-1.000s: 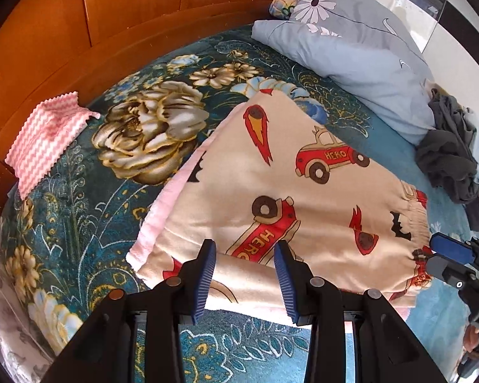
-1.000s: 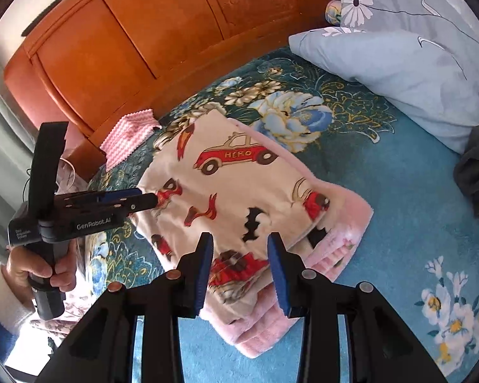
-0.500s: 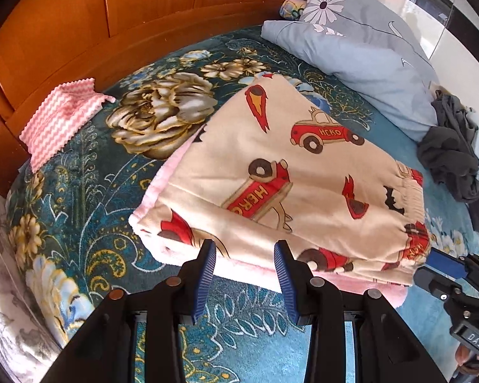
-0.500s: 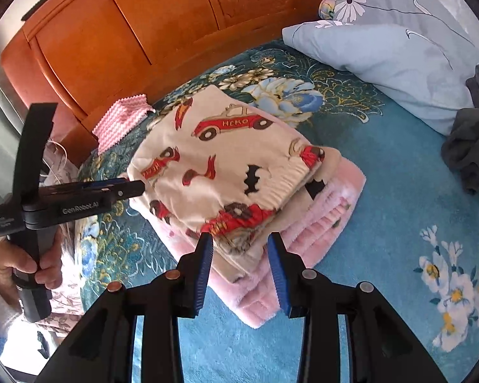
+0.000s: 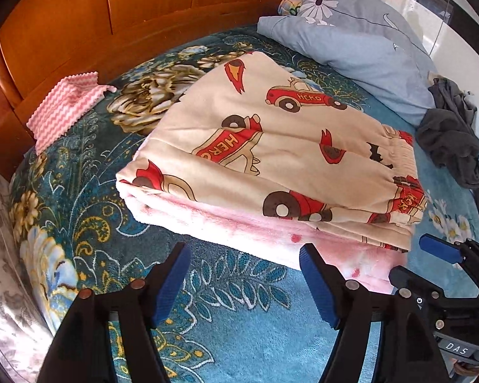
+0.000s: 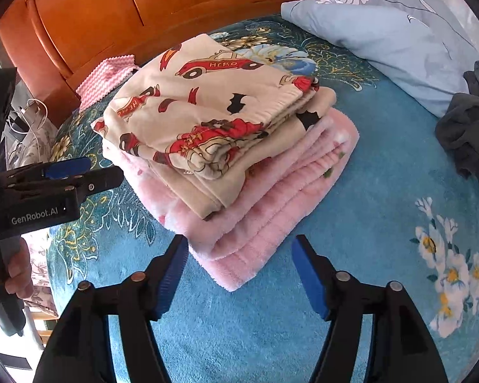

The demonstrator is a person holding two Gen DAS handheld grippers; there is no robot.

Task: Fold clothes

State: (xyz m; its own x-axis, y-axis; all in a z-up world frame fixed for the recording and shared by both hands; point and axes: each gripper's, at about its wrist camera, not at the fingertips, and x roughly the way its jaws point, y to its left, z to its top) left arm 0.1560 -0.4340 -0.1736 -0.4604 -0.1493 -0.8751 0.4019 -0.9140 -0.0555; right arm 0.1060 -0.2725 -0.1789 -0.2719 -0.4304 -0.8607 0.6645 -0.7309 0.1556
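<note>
A folded cream garment with red car prints (image 5: 271,146) (image 6: 207,108) lies on a pink fleece layer (image 5: 258,233) (image 6: 271,191) on the blue floral bedspread (image 5: 239,319). My left gripper (image 5: 242,253) hovers just in front of the stack's near edge. Its jaws are opening and nothing is pressed between the pads; it also shows at the left of the right wrist view (image 6: 67,169), held by a hand. My right gripper (image 6: 239,244) stands at the pink corner with its jaws opening. That corner reaches between the fingers, untouched by the pads. Its blue tip (image 5: 440,252) shows at the stack's right end.
A pink zigzag cloth (image 5: 64,105) lies against the wooden headboard (image 5: 143,9). A light blue pillow (image 5: 351,51) sits at the back right, and a heap of dark grey clothes (image 5: 453,140) at the right. White cables (image 6: 32,111) hang beside the bed.
Both grippers have drawn back off the folded garment toward its near edges and sunk a little. Their jaws have spread much wider. The garment stays folded on the bed.
</note>
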